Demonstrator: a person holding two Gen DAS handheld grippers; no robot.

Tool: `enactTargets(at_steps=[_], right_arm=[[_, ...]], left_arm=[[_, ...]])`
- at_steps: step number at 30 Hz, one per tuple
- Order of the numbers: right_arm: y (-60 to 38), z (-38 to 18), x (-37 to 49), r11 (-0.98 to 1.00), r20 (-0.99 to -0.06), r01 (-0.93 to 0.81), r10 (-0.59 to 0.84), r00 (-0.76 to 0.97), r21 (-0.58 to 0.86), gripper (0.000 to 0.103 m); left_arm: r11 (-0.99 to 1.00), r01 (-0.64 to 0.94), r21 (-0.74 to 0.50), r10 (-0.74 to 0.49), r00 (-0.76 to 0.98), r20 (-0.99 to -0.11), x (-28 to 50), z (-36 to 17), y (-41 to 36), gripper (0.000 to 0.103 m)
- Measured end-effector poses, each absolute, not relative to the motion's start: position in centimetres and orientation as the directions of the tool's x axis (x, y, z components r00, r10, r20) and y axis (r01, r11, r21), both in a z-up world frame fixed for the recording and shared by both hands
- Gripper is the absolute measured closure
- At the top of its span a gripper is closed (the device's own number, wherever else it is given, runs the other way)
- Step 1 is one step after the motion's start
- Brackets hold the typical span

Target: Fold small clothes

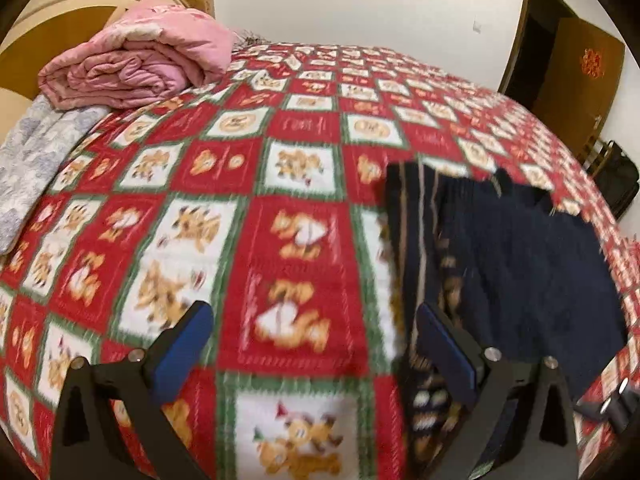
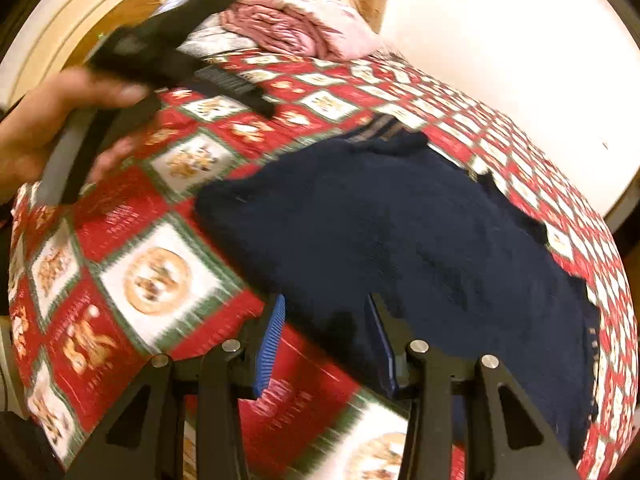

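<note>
On the bed (image 1: 304,240), right of centre, lies a navy garment (image 2: 400,240): soft, light, best pinched at its near hem. Left gripper (image 1: 316,344) wide open, empty; right gripper (image 2: 326,340) part-open, apparently gripping nothing.

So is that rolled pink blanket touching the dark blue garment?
Apart. The left wrist view shows the pink blanket far up the bed, with bare patterned bedspread separating it from the dark blue garment.
</note>
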State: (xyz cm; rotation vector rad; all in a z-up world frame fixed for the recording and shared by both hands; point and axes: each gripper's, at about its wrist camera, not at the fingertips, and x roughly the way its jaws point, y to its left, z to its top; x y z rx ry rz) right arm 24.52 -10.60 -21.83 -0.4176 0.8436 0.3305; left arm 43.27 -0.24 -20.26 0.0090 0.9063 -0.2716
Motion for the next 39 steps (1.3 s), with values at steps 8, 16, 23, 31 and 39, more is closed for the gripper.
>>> enactTargets(at_steps=[8, 16, 23, 31, 39], right_arm=[[-5.8, -22.6, 24.0, 0.824, -0.739, -0.469, 0.094, 0.667, -0.318, 0.060], [-4.3, -23.4, 24.0, 0.799, -0.717, -0.468, 0.067, 0.694, -0.379, 0.059], [-3.1, -24.7, 25.3, 0.793, -0.713, -0.458, 0.042, 0.700, -0.402, 0.059], [-2.3, -25.2, 27.2, 0.809, -0.708, -0.448, 0.056, 0.703, -0.381, 0.060], [-2.9, -24.5, 27.4, 0.826, -0.701, -0.449, 0.096, 0.707, -0.340, 0.093]], left_arm=[[0.906, 0.359, -0.224, -0.387, 0.486, -0.783, 46.0, -20.1, -6.8, 0.000], [0.905, 0.378, -0.195, -0.358, 0.429, -0.830, 50.8, -22.2, -9.4, 0.000], [0.892, 0.402, -0.204, -0.355, 0.346, -0.868, 53.4, -24.0, -11.2, 0.000], [0.847, 0.473, -0.243, -0.405, 0.276, -0.872, 54.4, -24.5, -11.6, 0.028], [0.805, 0.521, -0.282, -0.462, 0.253, -0.850, 53.6, -22.9, -12.2, 0.084]])
